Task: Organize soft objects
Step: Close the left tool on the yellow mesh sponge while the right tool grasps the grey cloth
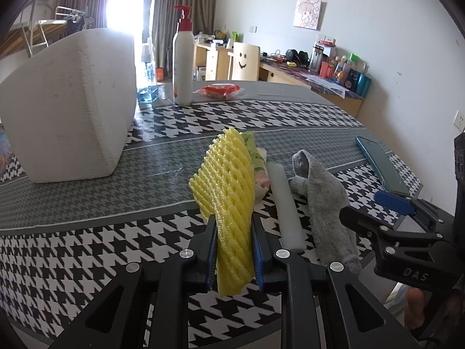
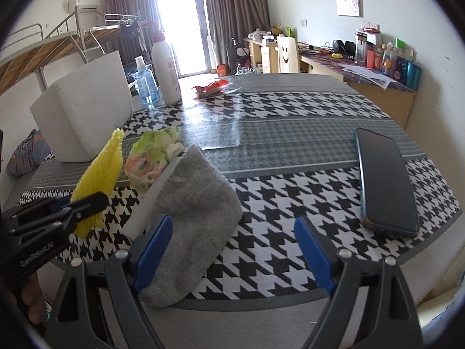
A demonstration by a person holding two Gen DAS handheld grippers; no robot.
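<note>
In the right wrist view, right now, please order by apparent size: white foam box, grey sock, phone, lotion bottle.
1. Grey sock, though it lies nearest the camera.
2. White foam box, nearly alike, so unsure.
3. Phone.
4. Lotion bottle.

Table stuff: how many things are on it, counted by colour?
Yellow: 1, foam net
Grey: 1, sock
White: 3, foam box, foam strip, lotion bottle
Green: 1, printed packet
Blue: 2, phone, clear bottle
Red: 1, wrapper
Total: 9

Houndstooth table (image 2: 290,174): sock (image 2: 197,203), phone (image 2: 383,180)
</note>
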